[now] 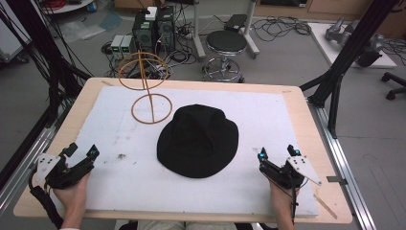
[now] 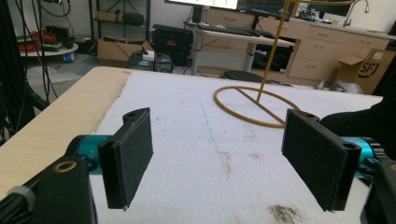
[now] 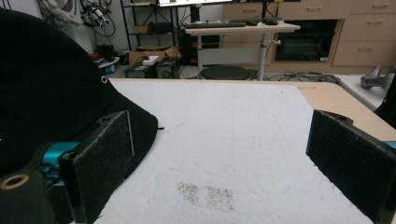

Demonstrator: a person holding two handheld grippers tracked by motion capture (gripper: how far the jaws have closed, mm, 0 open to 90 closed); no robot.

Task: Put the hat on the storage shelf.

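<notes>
A black brimmed hat point(image 1: 198, 140) lies crown up in the middle of the white mat point(image 1: 119, 191). A yellow wire stand point(image 1: 146, 86), with a ring base and a ring top on a thin post, rises at the mat's back left. My left gripper point(image 1: 82, 152) rests open at the front left, held by a hand, with nothing between its jaws. My right gripper point(image 1: 278, 153) stands open at the front right, just right of the hat's brim. In the right gripper view the hat point(image 3: 46, 88) sits beside the left jaw. The stand's base point(image 2: 254, 105) lies ahead in the left gripper view.
The mat covers a light wooden table point(image 1: 306, 124). Black frame poles point(image 1: 349, 52) stand at both sides. Beyond the far edge are a round stool point(image 1: 226, 45), computer boxes point(image 1: 153, 28) and floor cables. Small dark stains point(image 3: 205, 193) mark the mat.
</notes>
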